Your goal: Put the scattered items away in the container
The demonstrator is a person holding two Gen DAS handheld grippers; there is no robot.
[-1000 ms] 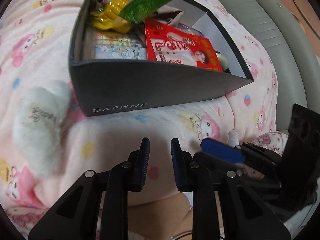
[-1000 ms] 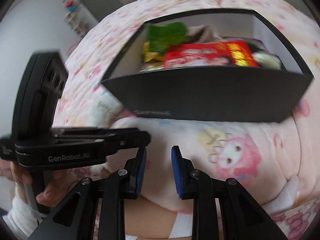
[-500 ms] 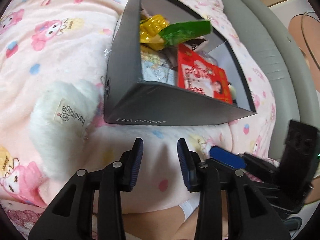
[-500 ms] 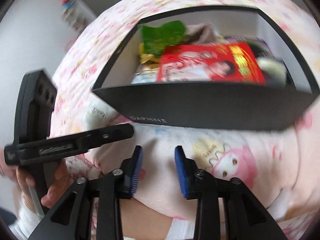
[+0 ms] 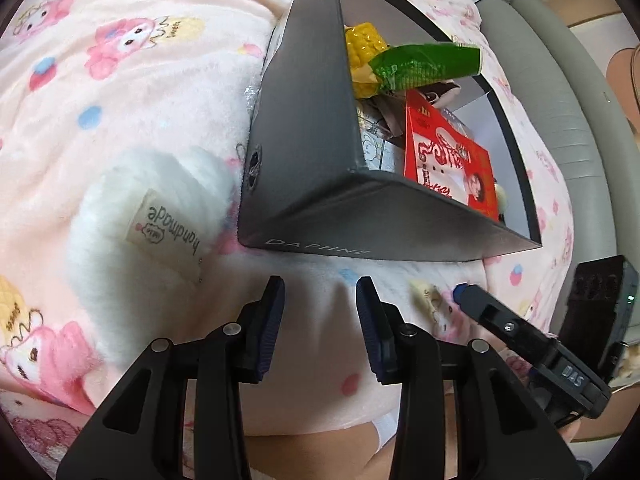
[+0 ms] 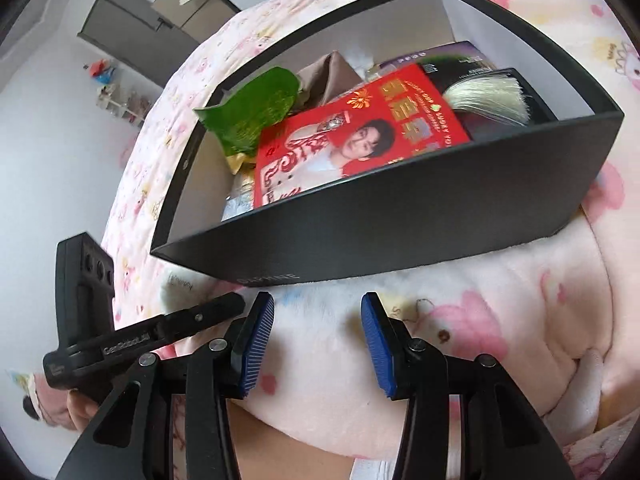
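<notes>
A dark grey box (image 5: 360,216) marked DAPHNE sits on a pink cartoon blanket (image 5: 120,60). It holds a red packet (image 5: 448,164), a green packet (image 5: 424,64), a yellow packet (image 5: 362,48) and other items. Left of the box lies a white fluffy item (image 5: 152,220) with a "handmade" label. My left gripper (image 5: 320,284) is open over the blanket before the box corner, nothing between its jaws. My right gripper (image 6: 318,298) hovers before the box (image 6: 400,232); its jaws are opening and empty. The red packet (image 6: 352,144), the green packet (image 6: 252,116) and a white brush tuft (image 6: 484,98) show inside.
A grey padded frame (image 5: 568,120) runs along the blanket's right side. Beside my right gripper, one of the left gripper's fingers (image 6: 208,312) shows, with a person's hand (image 6: 80,408) behind it. Grey wardrobe doors (image 6: 132,28) and white wall lie beyond the bed.
Both grippers' jaws have gone from nearly shut to apart. Both views have rolled, and the box and the white fluffy item look closer in the left wrist view.
</notes>
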